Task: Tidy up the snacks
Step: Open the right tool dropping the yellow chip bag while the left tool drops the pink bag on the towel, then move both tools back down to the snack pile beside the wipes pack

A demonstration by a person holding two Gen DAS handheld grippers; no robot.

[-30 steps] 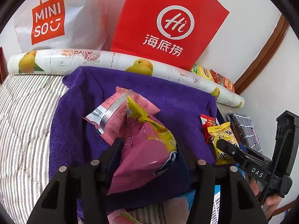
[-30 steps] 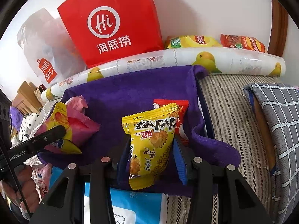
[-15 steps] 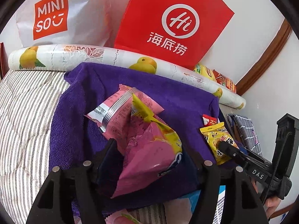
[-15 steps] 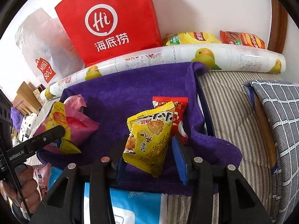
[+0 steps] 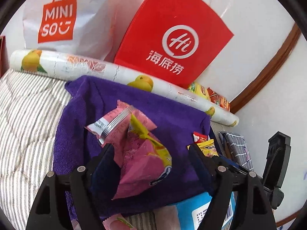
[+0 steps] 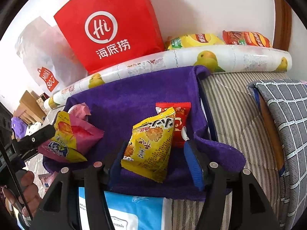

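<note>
My left gripper (image 5: 151, 159) is open. A pink and yellow snack bag (image 5: 142, 164) lies between its fingers on the purple towel (image 5: 172, 115), leaning on a pink packet (image 5: 117, 120). My right gripper (image 6: 155, 159) is open. A yellow cracker bag (image 6: 151, 143) lies loose between its fingers on the towel (image 6: 134, 95), overlapping a red packet (image 6: 180, 120). The right wrist view also shows the pink and yellow bag (image 6: 71, 141) beside the left gripper's finger (image 6: 38, 136).
A red paper bag (image 5: 172, 42) and a white Miniso bag (image 5: 61, 21) stand against the wall behind a fruit-print roll (image 5: 115, 72). Chip bags (image 6: 220, 38) lie at the back right. A blue wipes pack (image 6: 130, 209) lies near me. A checked pillow (image 6: 284, 124) lies right.
Both grippers have opened. The pink and yellow bag and the yellow cracker bag have dropped from upright in the jaws onto the towel, tilted.
</note>
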